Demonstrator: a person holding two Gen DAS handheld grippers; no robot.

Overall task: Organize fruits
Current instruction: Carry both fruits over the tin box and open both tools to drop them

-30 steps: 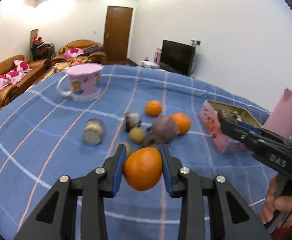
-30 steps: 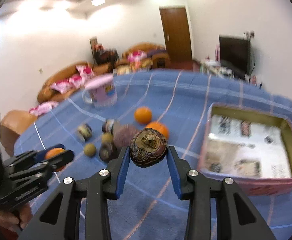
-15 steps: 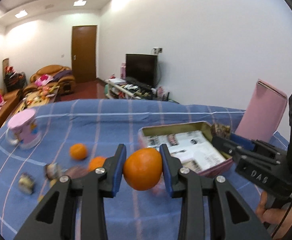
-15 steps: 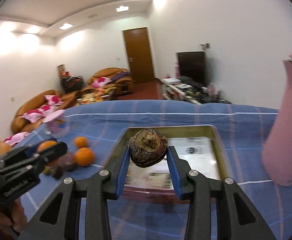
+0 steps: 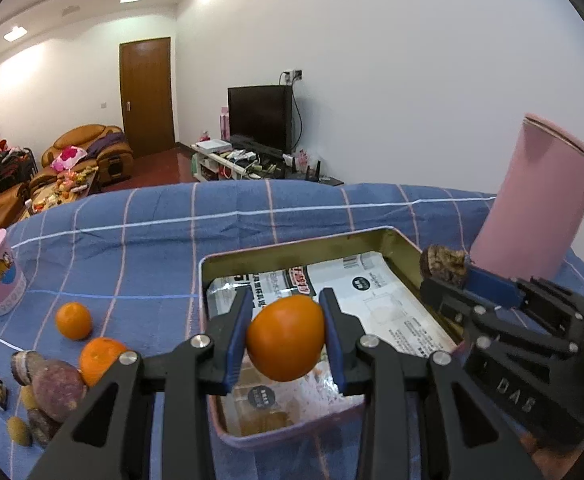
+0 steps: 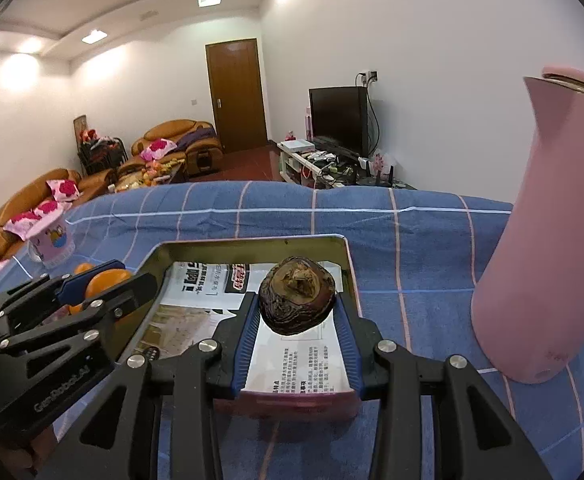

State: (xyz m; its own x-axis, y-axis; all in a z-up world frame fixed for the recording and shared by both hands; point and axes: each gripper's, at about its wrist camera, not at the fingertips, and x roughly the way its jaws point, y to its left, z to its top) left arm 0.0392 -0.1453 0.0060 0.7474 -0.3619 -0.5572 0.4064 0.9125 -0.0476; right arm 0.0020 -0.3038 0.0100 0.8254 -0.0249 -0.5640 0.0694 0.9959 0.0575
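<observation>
my left gripper [image 5: 286, 338] clamps an orange [image 5: 285, 338] above the paper-lined tin [image 5: 292, 246]; my right gripper [image 6: 296, 306] grips a dark wrinkled fruit [image 6: 296, 300] over it too. loose fruit [image 5: 58, 388] waits on the blue checked cloth [image 5: 152, 256], beside a pink jug [image 6: 551, 240].

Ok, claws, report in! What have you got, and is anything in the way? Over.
Left claw shut on orange, above tin. Right claw shut on wrinkly brown fruit, also above tin. Tin holds only paper; pink jug beside it, clear.
</observation>
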